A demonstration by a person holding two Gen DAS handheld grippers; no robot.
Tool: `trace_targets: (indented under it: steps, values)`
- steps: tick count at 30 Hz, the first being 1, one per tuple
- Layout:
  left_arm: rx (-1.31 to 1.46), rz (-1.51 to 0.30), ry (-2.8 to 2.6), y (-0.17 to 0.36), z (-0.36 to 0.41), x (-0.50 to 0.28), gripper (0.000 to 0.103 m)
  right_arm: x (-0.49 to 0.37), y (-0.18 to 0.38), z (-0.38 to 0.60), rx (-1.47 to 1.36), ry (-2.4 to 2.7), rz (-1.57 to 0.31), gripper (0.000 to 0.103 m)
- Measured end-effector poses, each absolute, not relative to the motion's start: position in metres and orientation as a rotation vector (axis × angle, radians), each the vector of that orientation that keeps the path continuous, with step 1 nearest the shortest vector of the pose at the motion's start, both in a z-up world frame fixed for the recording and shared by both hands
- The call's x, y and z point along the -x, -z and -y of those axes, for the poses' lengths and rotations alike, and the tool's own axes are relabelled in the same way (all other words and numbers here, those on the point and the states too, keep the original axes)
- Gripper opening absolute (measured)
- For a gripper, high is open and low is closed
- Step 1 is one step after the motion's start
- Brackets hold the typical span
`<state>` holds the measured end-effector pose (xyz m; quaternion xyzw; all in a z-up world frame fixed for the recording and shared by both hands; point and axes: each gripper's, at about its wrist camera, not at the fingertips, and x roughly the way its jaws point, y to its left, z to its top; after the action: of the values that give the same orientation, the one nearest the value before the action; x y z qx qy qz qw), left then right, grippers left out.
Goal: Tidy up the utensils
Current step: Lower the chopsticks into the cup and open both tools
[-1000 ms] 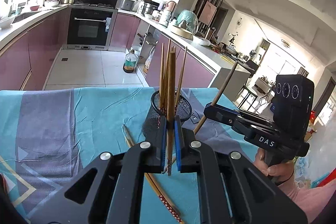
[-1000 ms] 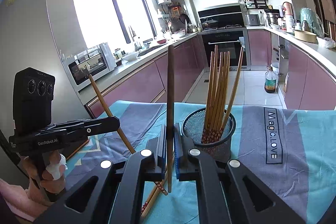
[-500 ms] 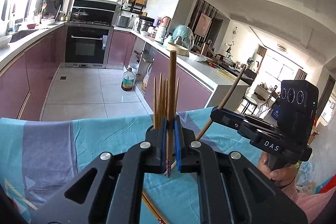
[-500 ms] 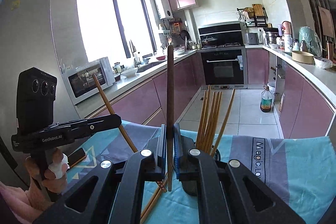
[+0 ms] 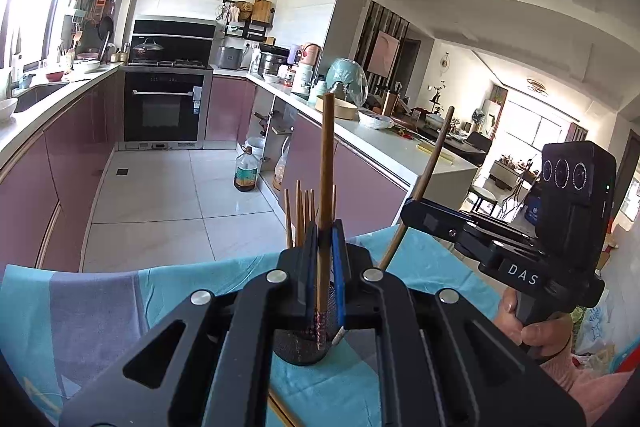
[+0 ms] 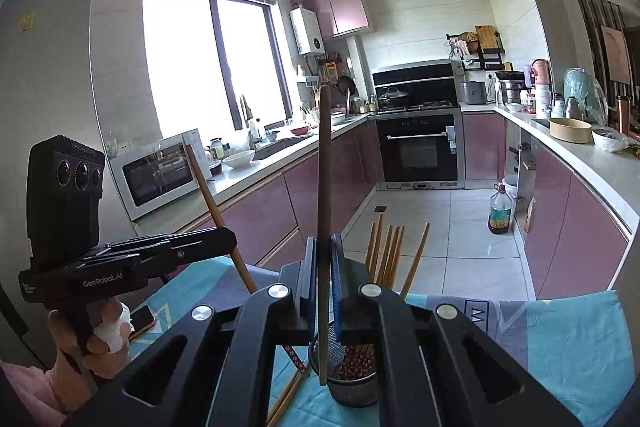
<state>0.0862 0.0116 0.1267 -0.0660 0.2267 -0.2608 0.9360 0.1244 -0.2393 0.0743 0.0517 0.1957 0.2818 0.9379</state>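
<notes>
Left wrist view: left gripper (image 5: pixel 325 247) fingers pinch one brown chopstick (image 5: pixel 327 163), held near upright, patterned tip hanging below the pads. Directly under that tip sits the black mesh holder (image 5: pixel 298 345) on the teal-and-grey tablecloth (image 5: pixel 92 311); several chopstick ends (image 5: pixel 299 211) stick up from it behind the fingers. One loose chopstick (image 5: pixel 282 409) lies on the cloth near the bottom edge.

Right gripper (image 5: pixel 416 211) shows at the right side of this view, pinched on a second chopstick (image 5: pixel 430 169) that slants up and to the right. A hand (image 5: pixel 536 327) grips its handle.

Right wrist view: right gripper (image 6: pixel 323 259) pads clamp that second chopstick (image 6: pixel 325 163), also near upright, its lower tip hanging just over the holder's (image 6: pixel 352 393) rim. Bundle of chopsticks (image 6: pixel 386 251) leans inside the holder. Two loose chopsticks (image 6: pixel 289 397) lie on the cloth (image 6: pixel 568 339) just left of the holder. Left gripper (image 6: pixel 224 241) is at the left, its chopstick (image 6: pixel 208 187) tilted, a hand (image 6: pixel 96 339) on the grip; a phone (image 6: pixel 142 315) lies on the cloth beside it.
</notes>
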Motion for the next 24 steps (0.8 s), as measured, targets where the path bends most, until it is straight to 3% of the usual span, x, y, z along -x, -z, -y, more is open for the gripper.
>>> trace_targets:
  steps: [13, 24]
  values:
    - [0.099, -0.468, 0.485, -0.124, -0.004, -0.095, 0.008, -0.141, -0.075, 0.232, -0.101, -0.545, -0.388, 0.005]
    - [0.051, -0.552, 0.48, -0.102, 0.003, -0.102, 0.008, -0.156, -0.045, 0.22, -0.094, -0.535, -0.489, 0.005]
